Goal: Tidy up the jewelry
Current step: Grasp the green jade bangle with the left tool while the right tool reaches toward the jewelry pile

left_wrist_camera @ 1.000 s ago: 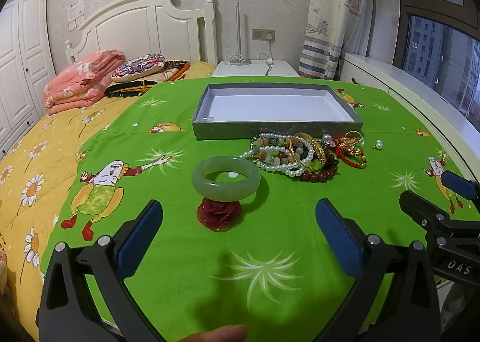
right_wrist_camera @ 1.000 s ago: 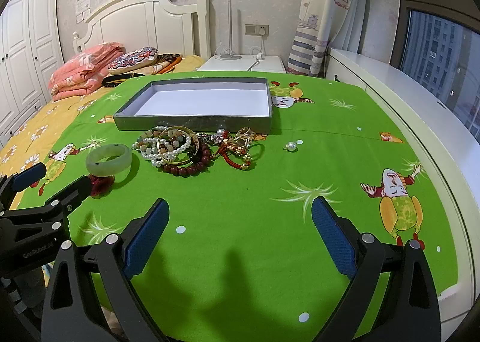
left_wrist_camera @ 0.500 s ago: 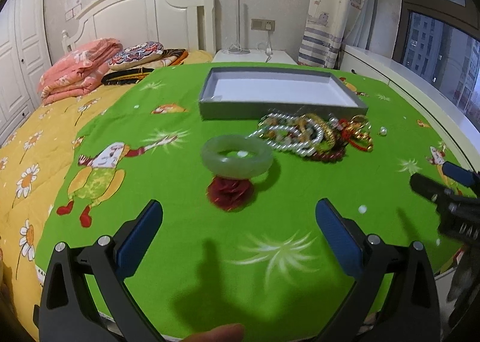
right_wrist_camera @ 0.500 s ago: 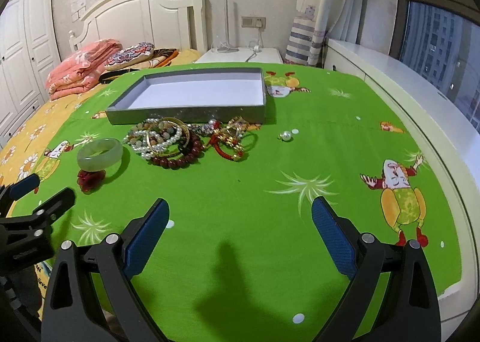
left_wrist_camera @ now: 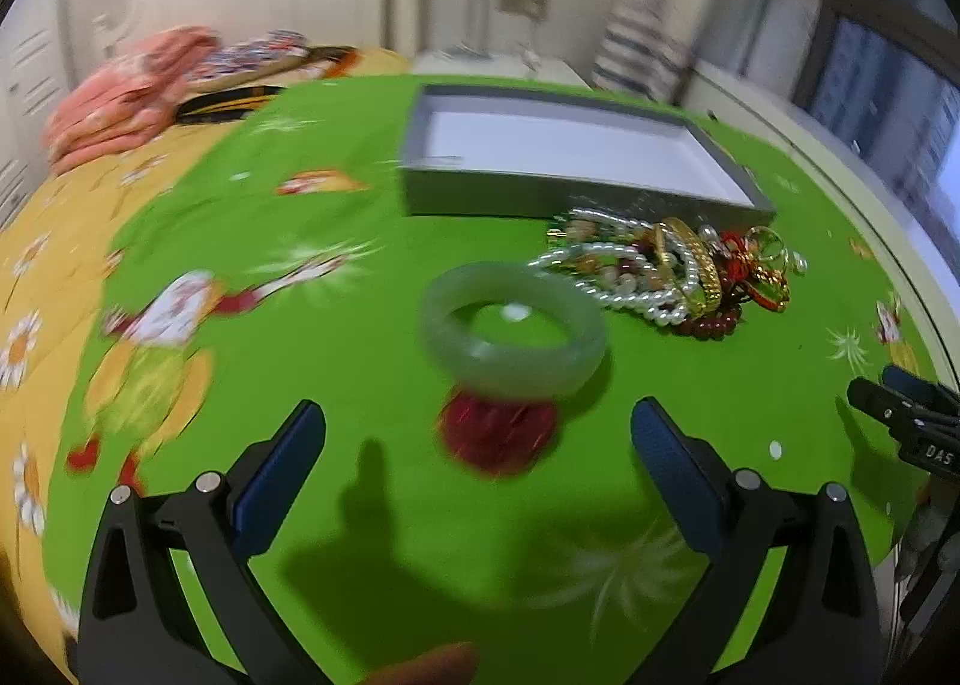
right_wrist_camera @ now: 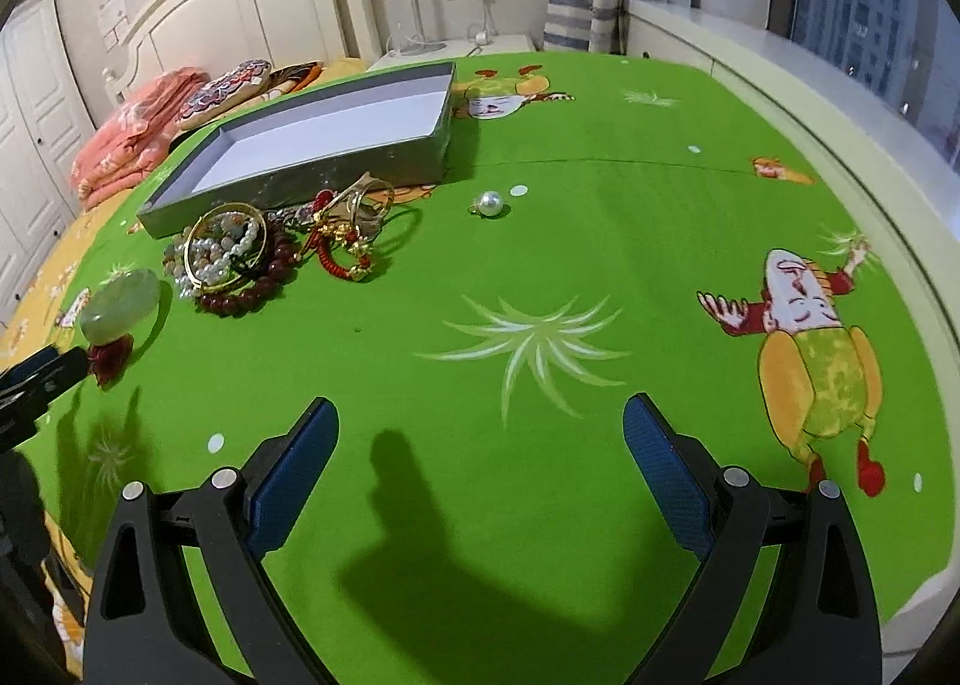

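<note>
A pale green jade bangle (left_wrist_camera: 513,328) rests on a red flower-shaped piece (left_wrist_camera: 495,436) on the green cloth, just ahead of my open left gripper (left_wrist_camera: 477,463). A heap of pearl strands, gold bangles and red beads (left_wrist_camera: 672,271) lies in front of a shallow grey box (left_wrist_camera: 576,196) with a white, empty floor. From the right wrist, the bangle (right_wrist_camera: 120,304) is far left, the jewelry heap (right_wrist_camera: 270,250) left of centre, the box (right_wrist_camera: 312,172) behind it, and a loose pearl (right_wrist_camera: 489,203) lies apart. My right gripper (right_wrist_camera: 480,469) is open over bare cloth.
The green cartoon-print cloth (right_wrist_camera: 570,265) covers a bed. Folded pink bedding (left_wrist_camera: 114,96) and pillows (right_wrist_camera: 234,84) lie by the white headboard. A windowsill ledge (right_wrist_camera: 780,72) runs along the right side. The other gripper's tips show at each view's edge.
Both views have shifted and tilted. The left gripper has come closer to the green bangle, which now looks larger and blurred. Nothing was grasped; the jewelry has not moved.
</note>
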A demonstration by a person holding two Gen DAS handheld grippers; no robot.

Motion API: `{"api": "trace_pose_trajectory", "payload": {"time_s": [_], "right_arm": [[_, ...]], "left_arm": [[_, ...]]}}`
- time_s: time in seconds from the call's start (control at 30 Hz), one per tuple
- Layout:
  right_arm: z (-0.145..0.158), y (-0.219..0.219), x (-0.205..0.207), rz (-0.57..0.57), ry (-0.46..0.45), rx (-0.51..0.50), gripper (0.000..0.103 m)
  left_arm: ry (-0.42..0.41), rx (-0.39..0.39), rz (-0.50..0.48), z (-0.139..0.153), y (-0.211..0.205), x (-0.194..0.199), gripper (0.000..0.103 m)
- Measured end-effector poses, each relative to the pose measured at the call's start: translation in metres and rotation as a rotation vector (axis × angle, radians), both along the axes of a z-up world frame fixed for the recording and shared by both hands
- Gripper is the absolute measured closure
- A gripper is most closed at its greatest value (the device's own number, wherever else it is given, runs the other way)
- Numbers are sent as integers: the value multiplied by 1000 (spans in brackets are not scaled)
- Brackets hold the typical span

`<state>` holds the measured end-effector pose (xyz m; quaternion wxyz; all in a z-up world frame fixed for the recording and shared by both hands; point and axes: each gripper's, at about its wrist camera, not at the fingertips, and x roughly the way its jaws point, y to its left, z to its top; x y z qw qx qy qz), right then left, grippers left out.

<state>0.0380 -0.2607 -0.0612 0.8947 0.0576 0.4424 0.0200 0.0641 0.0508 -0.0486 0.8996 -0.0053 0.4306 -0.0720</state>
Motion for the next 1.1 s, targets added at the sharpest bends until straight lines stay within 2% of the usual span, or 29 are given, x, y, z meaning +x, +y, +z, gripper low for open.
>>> {"api": "trace_pose_trajectory", "payload": {"time_s": [0.07,0.2,0.23,0.33,0.5,0.6,0.63,0.73,0.83,0.97,1.1], "right_arm": [[2,-2,5,6,-5,-1,13],[4,-7,19,27,5,1,13],[4,-8,26,39,15,13,13],[5,-11,46,55,27,1,13],[4,-16,88,68,30,-35,13],[0,-16,103,78,36,-70,21],[-2,-16,109,79,43,-90,24],[-3,-17,109,83,44,-94,28],[0,-12,96,109,36,-52,32],[0,6,77,159,17,-17,32],[2,21,81,193,19,38,38]], "left_arm": [[7,16,-21,-1,-7,15,4],[40,103,-75,-6,-20,42,5],[51,115,-97,-8,-22,46,11],[91,108,-138,-12,-23,57,26],[89,121,-155,-14,-23,61,26],[98,111,-152,-15,-22,62,26],[125,107,-151,-18,-21,64,26],[137,96,-148,-18,-19,63,26],[136,103,-153,-17,-21,63,26],[125,104,-149,-17,-23,63,27],[96,96,-155,-14,-26,57,27]]}}
